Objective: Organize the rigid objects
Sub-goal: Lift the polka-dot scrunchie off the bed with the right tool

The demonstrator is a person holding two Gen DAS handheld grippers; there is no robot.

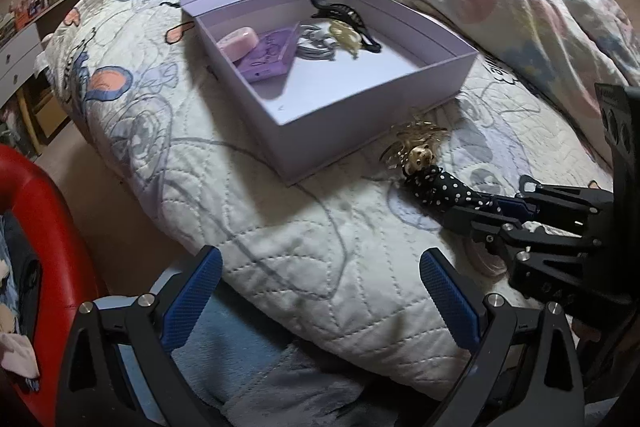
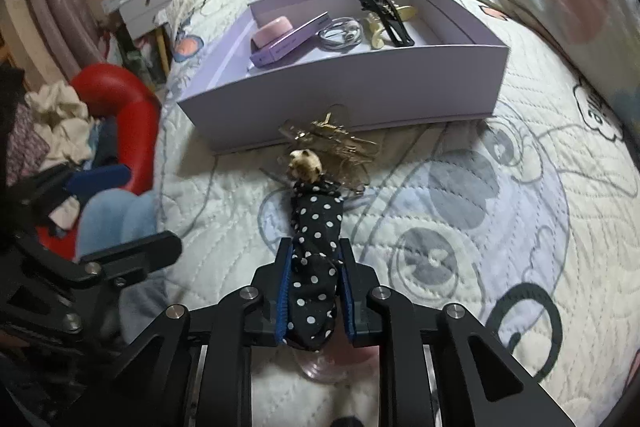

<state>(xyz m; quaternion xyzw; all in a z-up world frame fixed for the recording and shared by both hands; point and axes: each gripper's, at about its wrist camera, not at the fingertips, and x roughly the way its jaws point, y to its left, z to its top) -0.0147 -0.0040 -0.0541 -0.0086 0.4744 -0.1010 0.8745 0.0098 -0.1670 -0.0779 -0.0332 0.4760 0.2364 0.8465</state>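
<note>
Clamped tight, the right gripper [image 2: 314,291] has its blue pads pinching the tail end of a polka-dot keychain [image 2: 316,227], which lies on the quilt [image 2: 500,227]. Its long axis runs straight out from the jaws, bear-head charm [image 2: 305,165] and gold keys [image 2: 340,143] leading, toward the near wall of the lilac box [image 2: 344,87] just beyond. I'd call it a lift-and-carry forward over that wall. Off to the side, the left gripper [image 1: 320,291] hangs wide open, empty, farther from the keychain.

Matt lilac card box [image 2: 360,83], quilted cloth bedspread [image 2: 520,187], and a polka-dot fabric keyring [image 2: 316,227] with seemingly gold metal.
</note>
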